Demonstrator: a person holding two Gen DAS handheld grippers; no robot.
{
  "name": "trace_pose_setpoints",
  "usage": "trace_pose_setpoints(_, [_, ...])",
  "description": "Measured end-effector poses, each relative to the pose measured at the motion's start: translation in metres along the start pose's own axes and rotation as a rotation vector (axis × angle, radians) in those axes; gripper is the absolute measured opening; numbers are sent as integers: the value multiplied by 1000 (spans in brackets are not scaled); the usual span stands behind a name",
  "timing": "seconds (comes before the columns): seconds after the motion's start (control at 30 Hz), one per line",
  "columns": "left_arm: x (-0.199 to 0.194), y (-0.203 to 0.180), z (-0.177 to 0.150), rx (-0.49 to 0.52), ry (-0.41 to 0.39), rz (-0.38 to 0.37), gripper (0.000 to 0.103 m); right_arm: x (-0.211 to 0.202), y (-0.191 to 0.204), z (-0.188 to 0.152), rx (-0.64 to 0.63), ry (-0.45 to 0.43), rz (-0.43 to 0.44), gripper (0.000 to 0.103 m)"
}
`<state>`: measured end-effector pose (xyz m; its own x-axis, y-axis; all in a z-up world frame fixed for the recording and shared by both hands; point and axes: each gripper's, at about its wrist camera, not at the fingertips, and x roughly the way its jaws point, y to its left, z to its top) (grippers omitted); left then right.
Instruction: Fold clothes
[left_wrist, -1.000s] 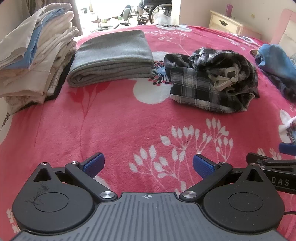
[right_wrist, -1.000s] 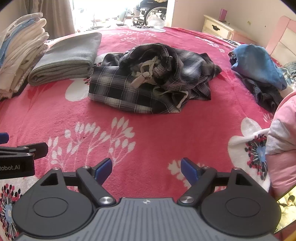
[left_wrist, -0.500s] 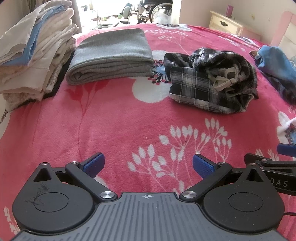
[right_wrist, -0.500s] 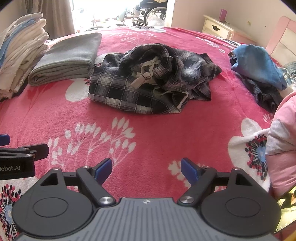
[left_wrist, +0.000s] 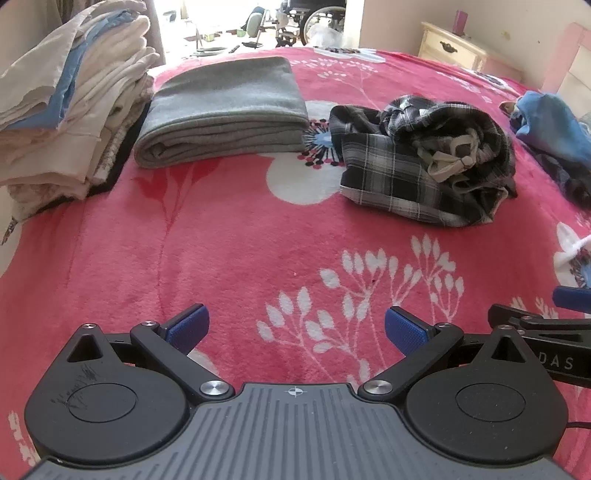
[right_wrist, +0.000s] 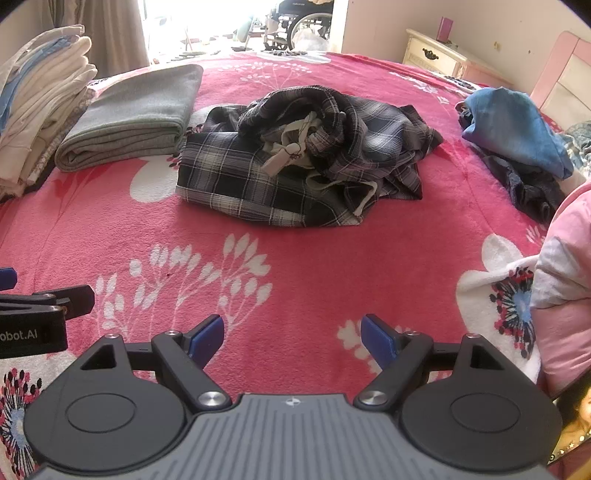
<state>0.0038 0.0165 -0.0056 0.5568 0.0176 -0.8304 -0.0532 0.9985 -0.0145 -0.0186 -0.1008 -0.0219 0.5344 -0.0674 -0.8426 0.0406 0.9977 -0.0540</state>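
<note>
The crumpled plaid garment (right_wrist: 303, 158) lies in a heap mid-bed on the pink floral blanket (right_wrist: 295, 266), just right of the folded grey cloth (right_wrist: 129, 118), with a stack of pale folded clothes (left_wrist: 66, 103) further left and a blue garment (right_wrist: 513, 125) off to the right. Your left tool (left_wrist: 295, 328) and right tool (right_wrist: 291, 338) both hang released and empty above bare blanket, well short of the heap.

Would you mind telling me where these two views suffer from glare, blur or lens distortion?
Left wrist view: the doorway behind the bed is blown out and the pink blanket bulges, fisheye-style. Right wrist view: same washed-out doorway, edges curve, yet the plaid garment stays sharp.
</note>
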Motion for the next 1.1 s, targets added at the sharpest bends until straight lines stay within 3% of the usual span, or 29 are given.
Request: trace_pose_setpoints(1.1, [-2, 2, 0, -3, -20, 12, 103, -1, 2, 0, -5, -18, -12, 84])
